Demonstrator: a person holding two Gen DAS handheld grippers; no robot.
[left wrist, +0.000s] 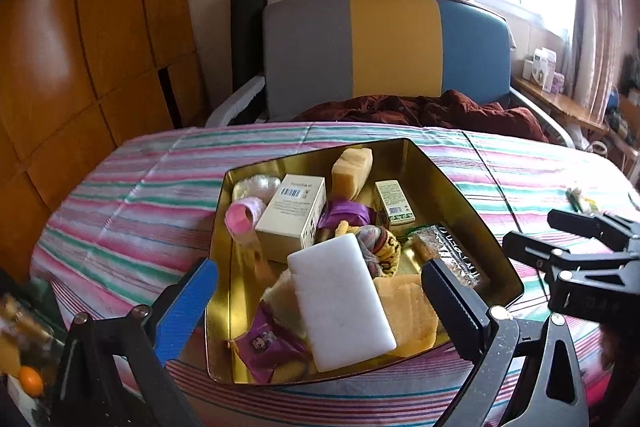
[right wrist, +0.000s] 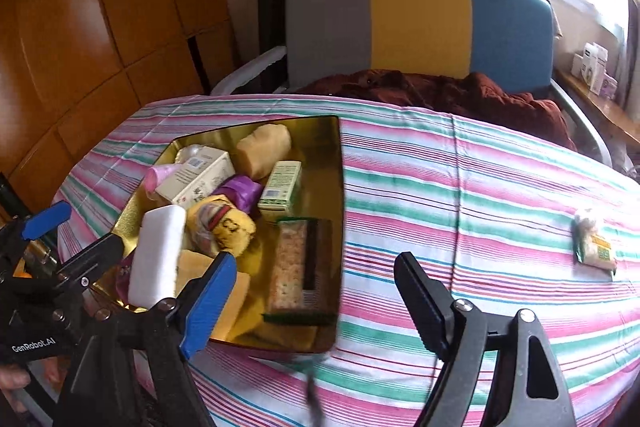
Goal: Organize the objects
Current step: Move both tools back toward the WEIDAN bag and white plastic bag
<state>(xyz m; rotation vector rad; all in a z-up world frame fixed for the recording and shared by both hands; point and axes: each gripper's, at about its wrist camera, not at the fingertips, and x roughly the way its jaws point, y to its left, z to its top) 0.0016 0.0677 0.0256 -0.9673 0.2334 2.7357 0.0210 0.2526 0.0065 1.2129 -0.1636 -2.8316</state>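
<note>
1. Step in hand, as judged: the gathering of loose items into the gold tin [left wrist: 460, 187]; the tin is already crowded w/ a white block [left wrist: 340, 303], a cream carton [left wrist: 290, 213], a green box [left wrist: 394, 201], a cracker pack [right wrist: 290, 263], purple wrappers and yellow sponges; one small snack packet [right wrist: 594, 245] is left out on the striped cloth [right wrist: 460, 187].

2. Left gripper [left wrist: 320, 301]: fingers spread wide, nothing clamped; the white block is seen btwn the blue finger [left wrist: 188, 307] and the black finger, over the near part of the tin; whether either pad touches it cannot be told, but no grip is shown.

3. Right gripper [right wrist: 308, 303]: fingers wide apart, empty; only bare cloth and the tin's near right corner lie btwn them; the blue finger [right wrist: 208, 301] overlaps the tin's near edge in the right wrist view, the black finger is over cloth.

4. Position of the task's thing: the packet lies well beyond and to the right of the right gripper's black finger, near the cloth's far right side, well apart from the tin.

5. Next move, as judged: the right gripper would need to be carried fwd and rightward to the packet, the fingers lowered astride it and closed; since the packet is flat and soft, a low, gentle pinch is called for; it would then be taken back over the tin, where little free room is left.
</note>
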